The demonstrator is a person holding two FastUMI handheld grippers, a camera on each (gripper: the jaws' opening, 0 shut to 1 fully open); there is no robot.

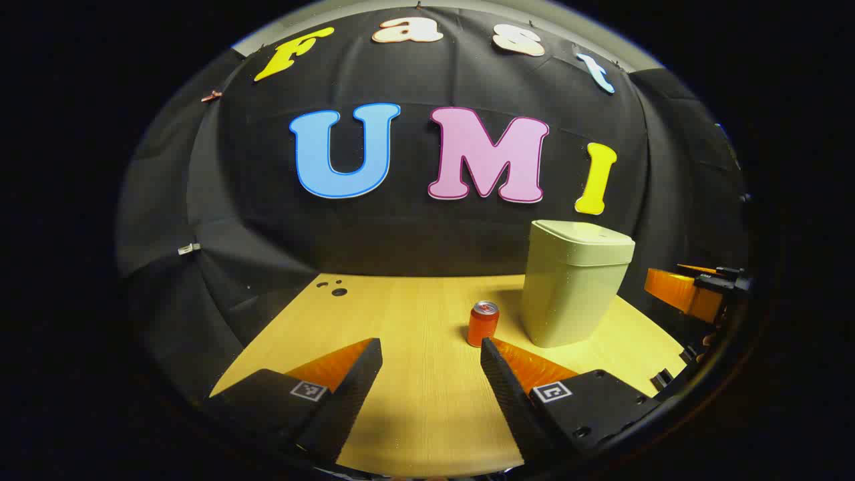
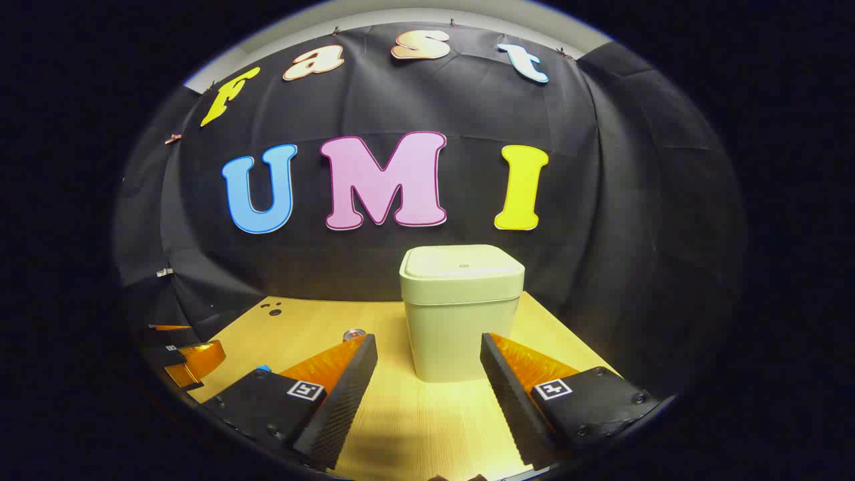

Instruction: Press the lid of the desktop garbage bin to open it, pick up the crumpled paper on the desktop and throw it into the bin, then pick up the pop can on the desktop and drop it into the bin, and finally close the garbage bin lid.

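- Wooden desktop (image 1: 414,321) holds an orange pop can (image 1: 482,323) in the middle of the left gripper view, just left of the pale green garbage bin (image 1: 574,287).
- Lid (image 2: 461,262) sits shut, so I think nothing is done yet.
- Left gripper (image 1: 431,374) is spread wide, holding nothing.
- Right gripper (image 2: 427,374) is spread too, facing the bin; here the can peeks out lower left.
- Crumpled paper: I cannot tell where.
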